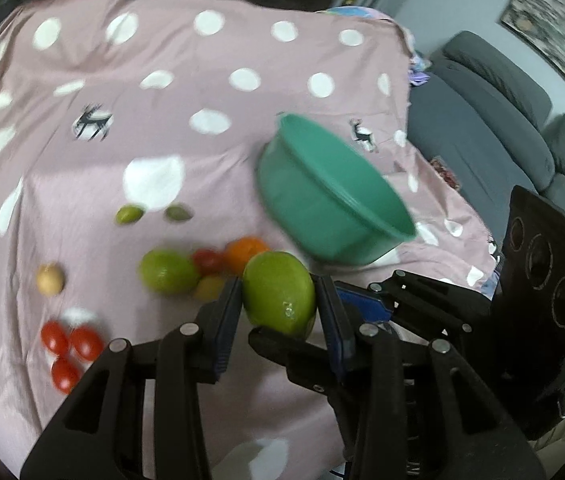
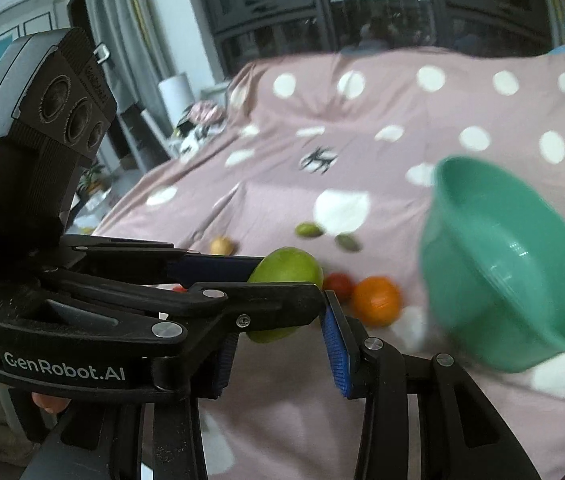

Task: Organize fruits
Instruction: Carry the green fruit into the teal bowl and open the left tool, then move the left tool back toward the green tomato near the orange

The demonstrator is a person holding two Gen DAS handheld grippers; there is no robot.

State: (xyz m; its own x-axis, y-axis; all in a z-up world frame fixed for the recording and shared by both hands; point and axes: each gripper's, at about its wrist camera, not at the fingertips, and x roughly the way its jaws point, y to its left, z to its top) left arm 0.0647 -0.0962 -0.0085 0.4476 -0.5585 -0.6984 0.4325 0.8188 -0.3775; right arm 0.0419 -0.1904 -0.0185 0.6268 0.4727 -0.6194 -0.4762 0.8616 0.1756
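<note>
The left gripper [image 1: 278, 300] is clamping a green lemon [image 1: 278, 294] across its middle, off the spotted cloth [image 1: 162, 100] and beside the tilted green bowl [image 1: 334, 200]. It's looking firm, waxy and fairly heavy, so that broad belly is the place to squeeze. The right gripper [image 2: 278, 340] is sitting partly closed; the left one is crossing and hiding its jaw gap, so whether it's holding anything, I cannot tell. Blur is smearing everything.

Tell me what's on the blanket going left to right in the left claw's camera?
Three red tomatoes → tan round fruit → small green fruit → loose green lime → big green lime held in the left claw → green bowl.
</note>
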